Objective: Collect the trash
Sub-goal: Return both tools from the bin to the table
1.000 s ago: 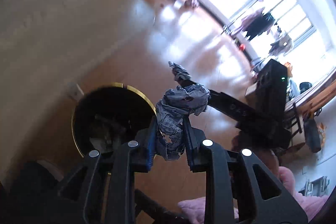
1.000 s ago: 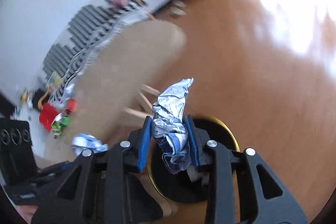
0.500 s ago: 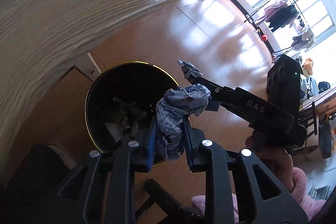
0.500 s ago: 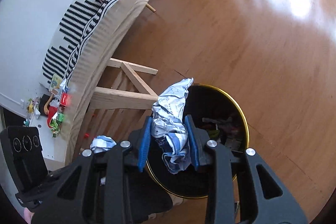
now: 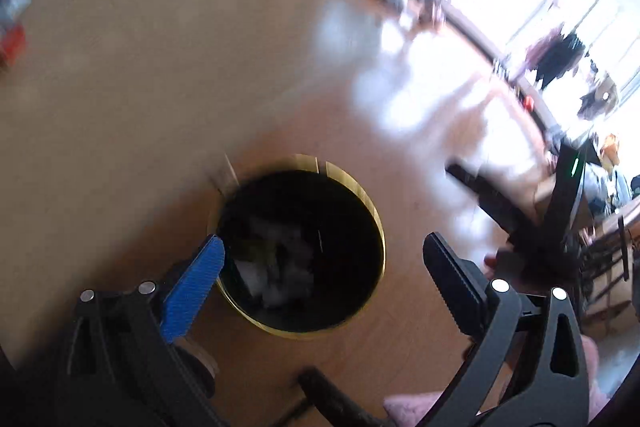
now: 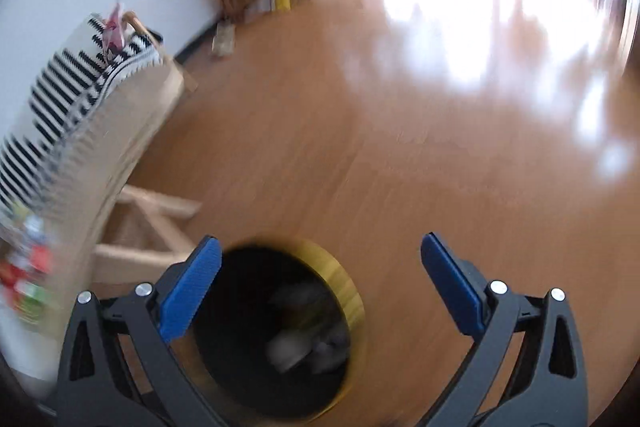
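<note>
Closest to both cameras, the left hand-held gripper (image 5: pixel 322 251) and the right hand-held gripper (image 6: pixel 320 253) stand spread wide with nothing between the pads; both sets of jaws have just been opening, and the crumpled paper each one pinched a moment ago is gone from them. Just below and ahead sits one black trash bin (image 5: pixel 374 211) with a gold rim, on the wooden floor (image 6: pixel 400 167), and pale crumpled trash (image 5: pixel 276 279) lies in a blurred heap at its bottom, so the dropped pieces most likely landed there. How many wads are in the heap cannot be told. Beside the bin stands one wooden desk (image 5: pixel 140 75), its legs visible in the right wrist view, and on its near end a few red and green scraps (image 6: pixel 24 279) are smeared by motion; these look like trash not yet collected, though their number is unclear. Beyond lie a striped cloth (image 6: pixel 60 99) and bright windows. The main risk from here is a light wad catching the rim and tumbling onto the floor if released off-centre; a gripper swinging back fast could also clip the desk edge or nudge the bin.
</note>
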Motion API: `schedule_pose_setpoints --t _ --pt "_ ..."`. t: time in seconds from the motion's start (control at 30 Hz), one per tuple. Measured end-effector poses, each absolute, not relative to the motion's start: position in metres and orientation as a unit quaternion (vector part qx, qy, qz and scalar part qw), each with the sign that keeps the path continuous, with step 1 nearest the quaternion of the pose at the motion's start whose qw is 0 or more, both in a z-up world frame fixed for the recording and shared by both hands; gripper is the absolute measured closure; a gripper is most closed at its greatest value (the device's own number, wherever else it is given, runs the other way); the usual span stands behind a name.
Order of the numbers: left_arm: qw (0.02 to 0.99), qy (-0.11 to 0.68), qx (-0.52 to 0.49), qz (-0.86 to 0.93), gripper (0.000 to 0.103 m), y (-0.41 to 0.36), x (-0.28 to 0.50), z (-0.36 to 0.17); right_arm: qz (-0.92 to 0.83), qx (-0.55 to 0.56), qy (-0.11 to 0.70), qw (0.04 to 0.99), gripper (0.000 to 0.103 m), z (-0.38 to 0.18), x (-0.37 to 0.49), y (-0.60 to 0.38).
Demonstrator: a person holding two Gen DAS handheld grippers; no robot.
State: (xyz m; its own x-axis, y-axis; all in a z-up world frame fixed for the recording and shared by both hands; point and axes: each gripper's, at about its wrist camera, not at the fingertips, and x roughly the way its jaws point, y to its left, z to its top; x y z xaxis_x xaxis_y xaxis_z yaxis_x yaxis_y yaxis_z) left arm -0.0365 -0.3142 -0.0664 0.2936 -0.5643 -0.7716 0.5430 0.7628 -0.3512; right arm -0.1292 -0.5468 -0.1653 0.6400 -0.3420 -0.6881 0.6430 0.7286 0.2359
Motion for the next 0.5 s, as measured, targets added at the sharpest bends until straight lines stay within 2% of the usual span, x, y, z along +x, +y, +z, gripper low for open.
schedule_pose_setpoints --t 0.13,0.27,0.37,0.5 --pt "0.871 0.385 0.016 -0.305 0.006 -0.254 -0.026 -0.003 -0.187 0.241 0.313 0.899 0.006 -0.145 -0.109 -0.519" --pt "0.894 0.384 -0.02 -0.227 0.006 -0.165 -0.004 0.005 -0.11 0.242 0.317 0.911 0.006 -0.124 -0.072 -0.479" --pt "0.903 0.405 -0.071 -0.125 0.006 -0.088 0.018 -0.007 -0.042 0.241 0.281 0.928 0.006 -0.083 -0.036 -0.434" --pt "0.898 0.414 -0.141 -0.05 0.006 -0.015 0.054 -0.022 0.01 0.16 0.248 0.955 0.006 -0.039 0.008 -0.363"
